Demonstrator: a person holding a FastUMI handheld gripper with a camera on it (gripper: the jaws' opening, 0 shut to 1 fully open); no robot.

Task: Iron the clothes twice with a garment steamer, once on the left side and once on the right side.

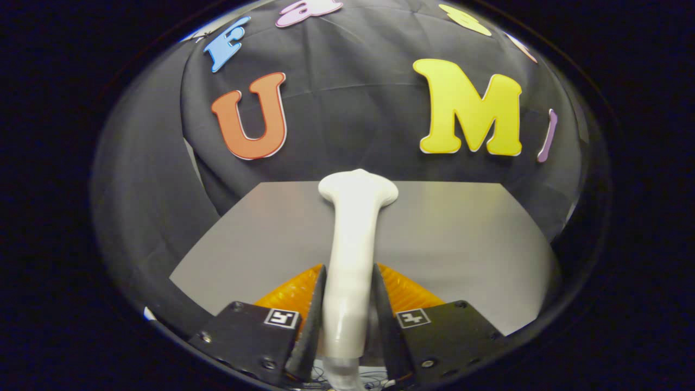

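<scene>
We see a plain grey tabletop [461, 239] spreading wide on both sides of the gripper [347, 304], its far edge meeting the black cloth wall [353, 119] and its side edges slanting back toward us. The gripper is clamped on the handle of a smooth white plastic garment steamer [353, 233], both fingers pressing its sides. The steamer runs straight ahead from between the fingers, its flared head near the tabletop's far edge.

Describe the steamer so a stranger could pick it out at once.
Start at the flat grey tabletop before the black cloth wall. Over it, the hand-held gripper is shut on a glossy white plastic garment steamer, whose slim handle reaches forward to a flared head. It is the sole white object.
</scene>
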